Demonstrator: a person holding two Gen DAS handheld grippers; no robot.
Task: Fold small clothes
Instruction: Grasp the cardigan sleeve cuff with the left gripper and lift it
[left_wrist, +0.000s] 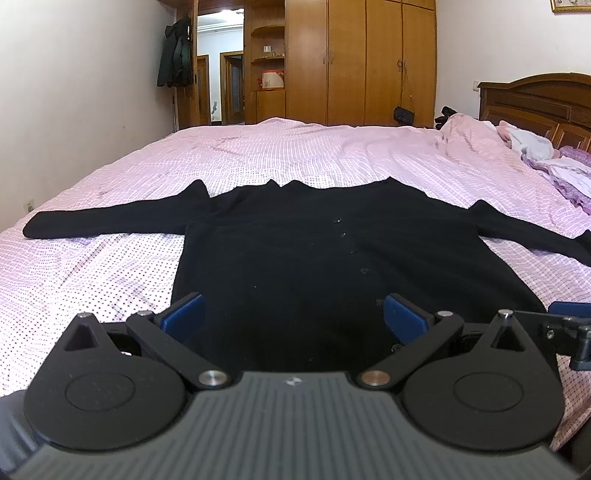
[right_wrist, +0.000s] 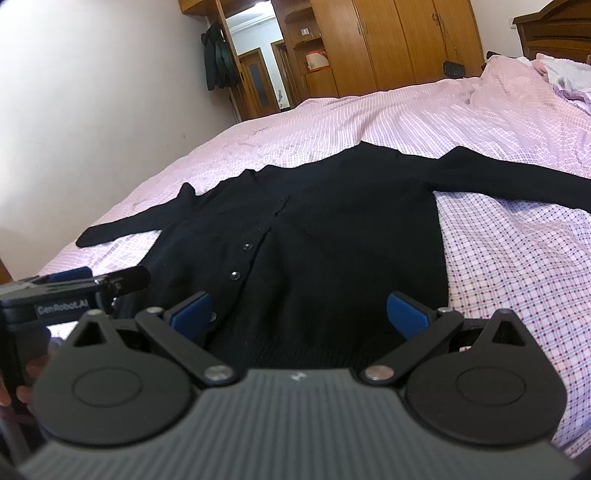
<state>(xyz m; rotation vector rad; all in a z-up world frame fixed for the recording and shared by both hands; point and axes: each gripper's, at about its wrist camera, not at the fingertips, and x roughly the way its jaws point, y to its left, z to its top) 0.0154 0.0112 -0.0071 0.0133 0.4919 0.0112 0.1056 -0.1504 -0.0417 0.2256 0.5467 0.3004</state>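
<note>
Black cardigan (left_wrist: 295, 258) lies flat, sleeves spread, on bed (left_wrist: 332, 155) for folding; left gripper (left_wrist: 293, 314) and right gripper (right_wrist: 299, 312) hover over its near hem, jaws wide apart, holding nothing.

Black cardigan (left_wrist: 314, 251) lies flat, front up, buttoned, sleeves spread out to both sides, hem nearest cam.

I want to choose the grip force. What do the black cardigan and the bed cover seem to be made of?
The black cardigan looks like a soft matte knit, perhaps wool or acrylic: ribbing shows at its hem. The bed cover looks like thin woven cotton with a printed check, judging by its fine wrinkles. Neither fibre can be confirmed.
</note>
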